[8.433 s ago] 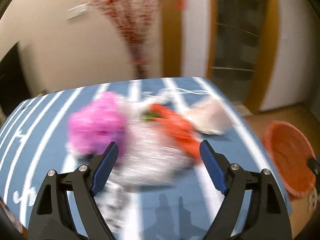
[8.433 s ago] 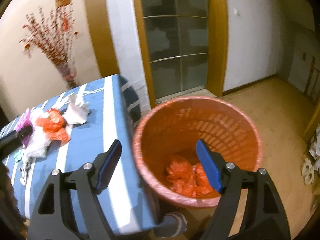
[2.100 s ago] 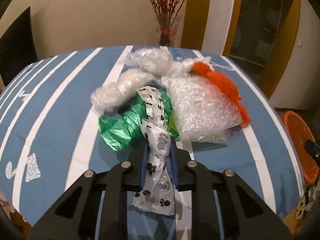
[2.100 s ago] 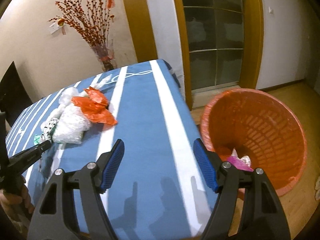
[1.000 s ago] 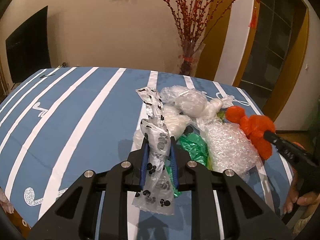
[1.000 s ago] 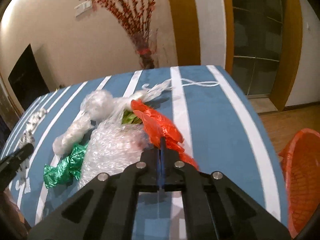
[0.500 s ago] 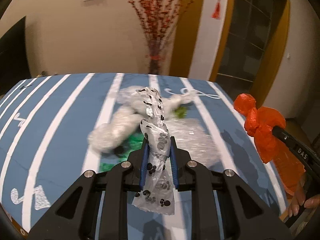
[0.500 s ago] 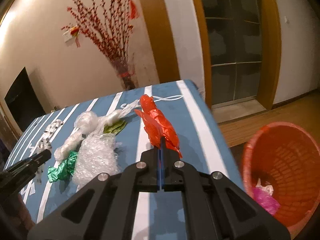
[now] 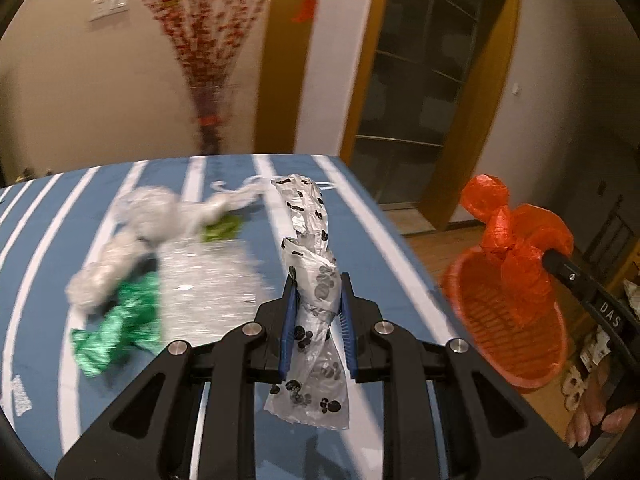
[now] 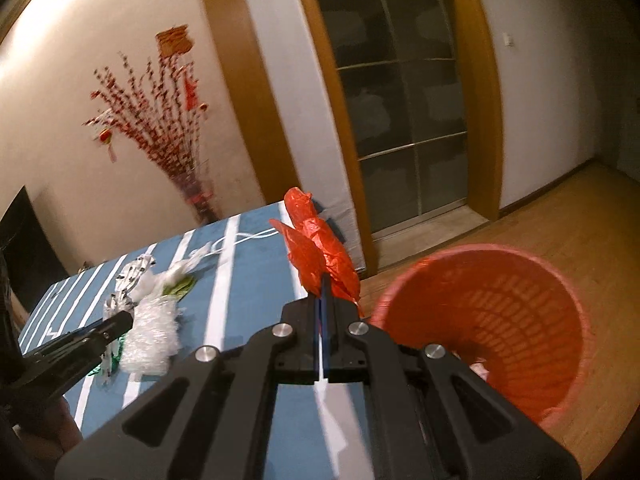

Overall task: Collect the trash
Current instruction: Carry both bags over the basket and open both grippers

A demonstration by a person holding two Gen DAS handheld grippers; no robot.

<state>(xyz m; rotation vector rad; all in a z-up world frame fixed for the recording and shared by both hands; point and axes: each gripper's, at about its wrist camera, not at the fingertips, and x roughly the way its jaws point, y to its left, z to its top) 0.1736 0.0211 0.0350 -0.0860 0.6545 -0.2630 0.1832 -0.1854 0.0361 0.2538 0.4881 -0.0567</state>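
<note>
In the left wrist view, the only writing that can be read is "DAS", in white letters on the black body of the right gripper (image 9: 554,260), which comes in from the right edge. A white mark is printed on the blue striped tablecloth (image 9: 368,240) at the lower left, but it is too blurred to read. The left gripper (image 9: 316,312) has its blue pads pressed narrow on a paw-print bag (image 9: 310,276), a twisted clear plastic bag with black paw marks. The bag stands up between the pads and its loose end hangs down below them, above the cloth. The right gripper carries an orange bag (image 9: 516,240), crumpled and knotted at the top, which is over the orange basket (image 9: 512,332) on the wooden floor beside the table. On the cloth to the left lie the other pieces, all blurred: a green foil wrapper (image 9: 120,328), a sheet of bubble wrap (image 9: 204,280) and clear crumpled plastic (image 9: 148,216).

In the right wrist view, no writing can be read. The right gripper (image 10: 323,300) has its jaws closed almost fully, with the lower edge of the orange bag (image 10: 316,248) pinched between them; the bag rises above the tips. Just right of it is the orange basket (image 10: 500,320), open, with woven walls and a little pale trash at the bottom. At the left, the left gripper (image 10: 116,326) holds the paw-print bag (image 10: 132,276) above the table, near the bubble wrap (image 10: 152,336).
</note>
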